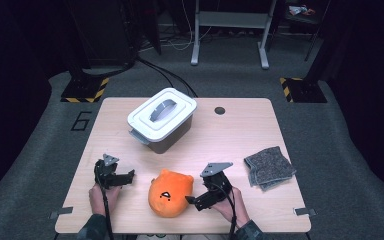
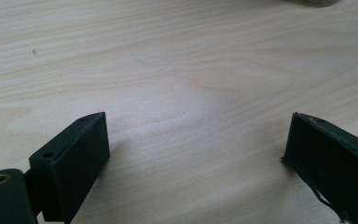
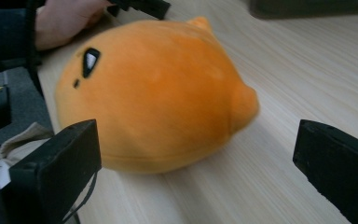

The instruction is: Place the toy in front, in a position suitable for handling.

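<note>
I see a round orange plush (small ears, stitched face). It rests near the table's front edge.

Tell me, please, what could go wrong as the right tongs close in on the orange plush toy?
The right tongs stand open beside the orange plush toy, which is round and soft, so it may squash and slip out, or roll toward the table's near edge. The storage box has its lid on, so the toy cannot go in yet.

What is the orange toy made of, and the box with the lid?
The orange toy looks like soft plush fabric: its surface is fuzzy and matte, with a seam along the bottom. The box seems to be hard plastic, with a smooth white lid and darker see-through sides.
</note>
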A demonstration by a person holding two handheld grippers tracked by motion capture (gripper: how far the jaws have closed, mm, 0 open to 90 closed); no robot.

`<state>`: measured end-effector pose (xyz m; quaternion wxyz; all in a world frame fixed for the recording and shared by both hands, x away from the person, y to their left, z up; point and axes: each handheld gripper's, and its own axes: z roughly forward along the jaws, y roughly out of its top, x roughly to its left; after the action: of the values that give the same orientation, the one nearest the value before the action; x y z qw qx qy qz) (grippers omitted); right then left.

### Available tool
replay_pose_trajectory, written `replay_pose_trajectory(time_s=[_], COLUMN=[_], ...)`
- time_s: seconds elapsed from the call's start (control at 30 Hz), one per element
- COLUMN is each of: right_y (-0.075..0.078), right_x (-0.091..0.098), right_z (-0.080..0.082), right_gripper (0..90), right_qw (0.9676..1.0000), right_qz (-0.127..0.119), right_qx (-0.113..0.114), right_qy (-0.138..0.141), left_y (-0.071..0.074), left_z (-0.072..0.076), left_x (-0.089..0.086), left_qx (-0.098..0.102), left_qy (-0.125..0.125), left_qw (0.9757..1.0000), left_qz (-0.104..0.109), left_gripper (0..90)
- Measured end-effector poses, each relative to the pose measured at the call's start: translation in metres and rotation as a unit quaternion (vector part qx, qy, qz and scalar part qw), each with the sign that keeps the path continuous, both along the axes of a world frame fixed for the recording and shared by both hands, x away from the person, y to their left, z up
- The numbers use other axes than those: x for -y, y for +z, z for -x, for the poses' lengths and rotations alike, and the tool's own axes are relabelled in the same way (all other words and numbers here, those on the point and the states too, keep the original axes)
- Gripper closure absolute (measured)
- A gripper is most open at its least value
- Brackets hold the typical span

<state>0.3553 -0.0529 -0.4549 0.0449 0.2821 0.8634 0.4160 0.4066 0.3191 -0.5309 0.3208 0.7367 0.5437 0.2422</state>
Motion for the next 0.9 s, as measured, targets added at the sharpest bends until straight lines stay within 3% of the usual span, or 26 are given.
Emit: replay_pose_trajectory(time_s=[0.1,0.17,0.27,0.33,0.4,0.5,0.67,0.9], right_y=[0.003,0.005,0.004,0.001,-0.004,-0.01,-0.015,-0.016], right_x=[-0.011,-0.018,-0.026,-0.031,-0.036,-0.035,-0.031,-0.03], right_z=[0.0,0.002,0.002,0.002,0.001,-0.001,-0.002,0.003], right_gripper=[1.9,3.7,8.5,12.7,14.8,18.2,34.9,59.2], right_qw=[0.9999,0.9996,0.9994,0.9987,0.9981,0.9981,0.998,0.9986], right_qz=[-0.004,0.004,0.007,0.021,0.04,0.044,0.038,0.026], right_qx=[0.003,0.02,0.014,0.013,0.009,0.0,-0.01,-0.002], right_qy=[0.012,0.02,0.031,0.045,0.047,0.044,0.05,0.047], left_y=[0.0,0.0,0.0,0.0,0.0,0.0,0.0,0.0], left_z=[0.0,0.0,0.0,0.0,0.0,0.0,0.0,0.0], left_x=[0.0,0.0,0.0,0.0,0.0,0.0,0.0,0.0], left_qx=[0.0,0.0,0.0,0.0,0.0,0.0,0.0,0.0], left_qy=[0.001,0.001,0.001,0.001,0.0,0.0,0.0,0.001], left_qw=[1.0,1.0,1.0,1.0,1.0,1.0,1.0,1.0], left_qz=[0.001,0.001,0.001,0.002,0.0,0.001,0.0,0.002], left_gripper=[6.1,6.1,6.1,6.1,6.2,6.1,6.2,6.2])
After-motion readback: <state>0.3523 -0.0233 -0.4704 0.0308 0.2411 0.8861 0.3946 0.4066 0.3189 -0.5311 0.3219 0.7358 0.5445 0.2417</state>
